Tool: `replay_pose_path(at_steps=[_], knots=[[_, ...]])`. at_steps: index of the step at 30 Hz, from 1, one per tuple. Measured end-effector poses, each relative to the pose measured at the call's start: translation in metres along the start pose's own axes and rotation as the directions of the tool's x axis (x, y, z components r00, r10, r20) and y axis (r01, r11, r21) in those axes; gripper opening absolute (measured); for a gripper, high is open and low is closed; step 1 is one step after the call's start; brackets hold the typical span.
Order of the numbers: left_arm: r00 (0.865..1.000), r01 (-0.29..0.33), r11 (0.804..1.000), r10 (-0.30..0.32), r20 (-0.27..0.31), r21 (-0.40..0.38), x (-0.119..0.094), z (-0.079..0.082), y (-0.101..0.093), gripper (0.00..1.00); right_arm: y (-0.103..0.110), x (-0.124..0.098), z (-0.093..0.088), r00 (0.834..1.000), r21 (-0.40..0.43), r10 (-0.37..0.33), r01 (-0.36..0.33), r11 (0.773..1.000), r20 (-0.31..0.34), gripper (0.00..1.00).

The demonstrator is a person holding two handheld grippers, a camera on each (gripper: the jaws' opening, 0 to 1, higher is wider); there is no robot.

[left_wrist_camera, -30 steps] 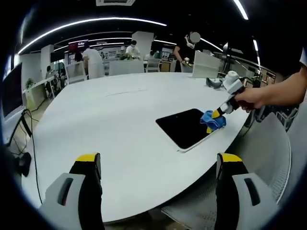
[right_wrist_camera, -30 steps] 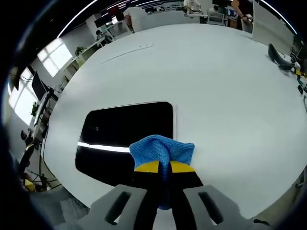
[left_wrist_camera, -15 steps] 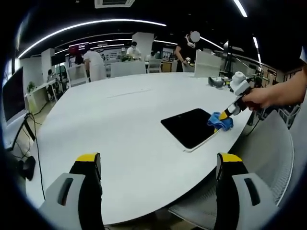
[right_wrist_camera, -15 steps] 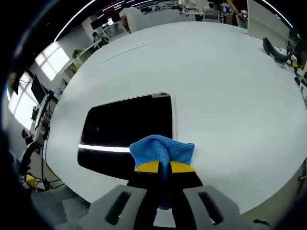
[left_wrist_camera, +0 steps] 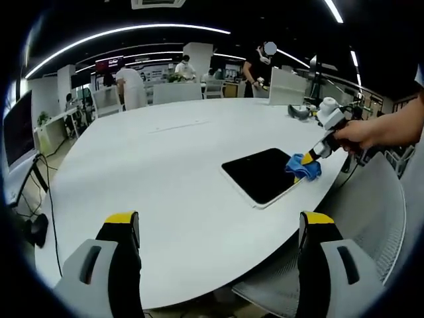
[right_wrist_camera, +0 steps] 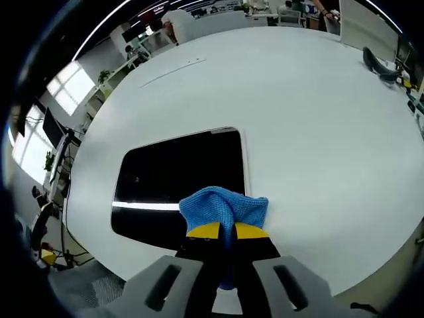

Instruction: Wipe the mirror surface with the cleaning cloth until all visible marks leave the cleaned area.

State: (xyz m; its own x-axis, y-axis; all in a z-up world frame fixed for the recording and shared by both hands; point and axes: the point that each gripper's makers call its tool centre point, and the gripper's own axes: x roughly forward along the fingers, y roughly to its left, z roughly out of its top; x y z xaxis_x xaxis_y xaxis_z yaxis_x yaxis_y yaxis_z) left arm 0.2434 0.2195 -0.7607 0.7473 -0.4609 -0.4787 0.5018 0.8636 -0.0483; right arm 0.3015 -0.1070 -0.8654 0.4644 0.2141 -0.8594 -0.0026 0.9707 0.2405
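Your right gripper (right_wrist_camera: pixel 220 230) has its fingers pinched tight on the blue cleaning cloth (right_wrist_camera: pixel 224 207), which rests on the near edge of the dark mirror (right_wrist_camera: pixel 177 177) lying flat on the white desk (right_wrist_camera: pixel 311 132). Your left gripper (left_wrist_camera: pixel 218 222) hangs back past the desk's edge, well apart from the mirror, its fingers spread wide and holding nothing.

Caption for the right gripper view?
Right gripper presses a blue cloth onto the dark mirror on a white table.
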Motion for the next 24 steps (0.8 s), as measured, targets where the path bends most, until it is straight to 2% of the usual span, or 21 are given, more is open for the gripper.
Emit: replay_pose_path(at_steps=[9,24], knots=[[1.0,-0.018,1.0,0.018,0.001,-0.006,0.001,0.001,0.006,0.99,0.022,0.006,-0.001,1.0,-0.012,0.017,-0.017,1.0,-0.007,0.0],[1.0,0.019,1.0,-0.019,0.003,-0.018,0.004,0.001,0.002,0.99,0.044,0.018,-0.001,0.999,-0.011,0.033,-0.033,0.999,-0.023,0.0]])
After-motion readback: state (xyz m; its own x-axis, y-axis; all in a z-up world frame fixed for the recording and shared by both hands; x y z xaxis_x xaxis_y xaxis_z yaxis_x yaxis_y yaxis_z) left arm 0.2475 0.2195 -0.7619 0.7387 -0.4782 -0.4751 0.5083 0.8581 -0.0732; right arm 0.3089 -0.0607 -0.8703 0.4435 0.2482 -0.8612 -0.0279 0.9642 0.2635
